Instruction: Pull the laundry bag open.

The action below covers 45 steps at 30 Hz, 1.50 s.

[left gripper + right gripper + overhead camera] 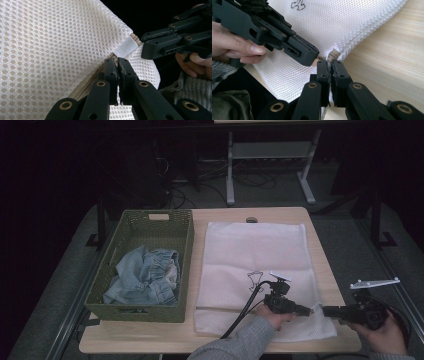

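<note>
A white mesh laundry bag [255, 255] lies flat on the wooden table [150, 335]. Both grippers meet at its near right corner. My left gripper [306, 310] points right, and in the left gripper view its jaws [118, 61] are pressed together on the bag's [50, 50] beige zipper edge, just below a white fabric tab [125, 47]. My right gripper [326, 310] points left toward it. In the right gripper view, the right gripper [330, 63] is shut on the corner of the bag [352, 22] by the zipper end [333, 53], a finger's width from the left gripper [314, 57].
A green woven basket [189, 260] stands at the table's left with crumpled denim clothing [145, 275] inside. A small black mark [255, 277] sits on the bag. The table's right edge runs close beside the right hand. Desk legs [230, 170] and cables stand beyond the far edge.
</note>
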Available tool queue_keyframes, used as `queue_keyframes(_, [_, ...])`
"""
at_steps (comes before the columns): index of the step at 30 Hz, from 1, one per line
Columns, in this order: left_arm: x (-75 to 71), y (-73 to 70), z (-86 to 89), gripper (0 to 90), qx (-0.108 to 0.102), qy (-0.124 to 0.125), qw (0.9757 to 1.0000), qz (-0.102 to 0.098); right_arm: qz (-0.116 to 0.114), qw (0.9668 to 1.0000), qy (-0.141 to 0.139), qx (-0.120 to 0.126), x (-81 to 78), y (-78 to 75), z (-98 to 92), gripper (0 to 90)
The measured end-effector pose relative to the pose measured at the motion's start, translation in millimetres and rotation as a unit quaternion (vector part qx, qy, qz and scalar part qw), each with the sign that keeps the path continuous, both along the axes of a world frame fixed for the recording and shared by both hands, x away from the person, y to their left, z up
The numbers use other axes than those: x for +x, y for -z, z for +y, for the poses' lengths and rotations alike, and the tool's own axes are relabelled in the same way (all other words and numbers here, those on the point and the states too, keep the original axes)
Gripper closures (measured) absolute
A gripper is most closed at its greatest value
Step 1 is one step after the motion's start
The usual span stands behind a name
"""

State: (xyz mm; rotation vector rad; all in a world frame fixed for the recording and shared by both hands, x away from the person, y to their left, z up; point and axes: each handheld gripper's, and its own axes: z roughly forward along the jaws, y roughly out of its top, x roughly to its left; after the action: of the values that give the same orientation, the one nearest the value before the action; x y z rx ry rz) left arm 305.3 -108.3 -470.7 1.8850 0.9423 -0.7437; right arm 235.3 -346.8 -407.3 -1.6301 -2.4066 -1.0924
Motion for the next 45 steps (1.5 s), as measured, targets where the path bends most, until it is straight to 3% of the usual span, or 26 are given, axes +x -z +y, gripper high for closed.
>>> queue_keyframes(2, [0.0, 1.7, -0.3, 85.6, -0.007, 0.0, 1.0, 0.004, 0.0, 1.0, 0.0, 0.0, 0.0, 0.1, -0.3, 85.3])
queue_keyframes(5, [-2.2, 5.9, -3.0, 74.2, -0.015, 0.01, 0.9996, 0.024, 0.002, 1.0, -0.002, -0.001, 0.3, 1.0, -0.4, 85.3])
queue_keyframes(8, [-4.3, 8.5, -4.7, 70.7, -0.01, 0.016, 0.9994, 0.028, 0.003, 1.0, -0.003, -0.003, 0.5, 1.0, 1.0, 85.4])
queue_keyframes(11, [-2.5, 9.3, -4.5, 74.2, -0.01, 0.004, 0.9995, 0.028, 0.003, 1.0, -0.005, -0.003, 0.5, 1.3, 1.8, 85.3])
queue_keyframes(12, [-2.5, 8.4, -3.9, 83.0, -0.003, -0.002, 0.9999, 0.012, 0.004, 1.0, -0.005, 0.0, 0.5, 1.4, 1.0, 85.3])
queue_keyframes(13, [-2.5, 8.4, -3.9, 85.4, -0.003, -0.002, 0.9999, 0.012, 0.005, 1.0, -0.004, 0.002, 0.4, 1.6, 0.3, 85.3])
queue_keyframes(15, [-3.6, 6.8, -4.0, 86.5, 0.003, 0.0, 1.0, -0.004, 0.008, 1.0, -0.004, 0.005, 0.6, 2.9, -1.6, 85.0])
queue_keyframes(20, [-3.9, 5.9, -3.5, 86.7, 0.003, 0.002, 0.9999, -0.01, 0.014, 0.9999, -0.004, 0.009, 0.9, 5.3, -3.9, 83.1])
queue_keyframes(23, [-4.1, 4.3, -2.8, 86.7, 0.0, 0.004, 0.9999, -0.013, 0.019, 0.9996, -0.004, 0.02, 1.1, 6.7, -5.9, 78.2])
queue_keyframes(24, [-4.3, 3.7, -2.3, 86.7, -0.001, 0.006, 0.9999, -0.009, 0.023, 0.9991, -0.003, 0.037, 1.9, 9.5, -8.3, 68.3])
queue_keyframes(27, [-6.6, -0.6, -1.2, 86.9, -0.005, 0.015, 0.9998, -0.016, 0.026, 0.9983, 0.004, 0.052, 3.5, 13.8, -10.8, 61.3])
queue_keyframes(33, [-6.4, -8.7, 4.9, 87.0, -0.015, 0.014, 0.9994, -0.027, 0.055, 0.9944, 0.012, 0.09, 9.5, 32.2, -14.5, 49.6])
queue_keyframes(36, [-6.7, -10.3, 5.8, 87.0, -0.016, 0.015, 0.9993, -0.03, 0.064, 0.9918, 0.009, 0.11, 11.1, 36.5, -14.9, 49.8])
queue_keyframes(38, [-6.9, -10.4, 6.0, 87.0, -0.014, 0.017, 0.9993, -0.031, 0.067, 0.9893, 0.007, 0.13, 12.1, 38.6, -15.0, 55.0])
queue_keyframes(40, [-7.0, -10.0, 5.7, 87.0, -0.013, 0.018, 0.9993, -0.031, 0.065, 0.9895, 0.007, 0.129, 12.2, 38.1, -14.5, 57.5])
queue_keyframes(43, [-8.5, -8.8, 3.8, 86.9, -0.005, 0.017, 0.9992, -0.035, 0.061, 0.9908, 0.003, 0.121, 12.4, 35.2, -11.6, 70.6])
queue_keyframes(45, [-11.3, -9.3, 2.4, 87.0, 0.009, 0.008, 0.9982, -0.059, 0.056, 0.992, -0.002, 0.113, 12.1, 32.8, -8.6, 78.5])
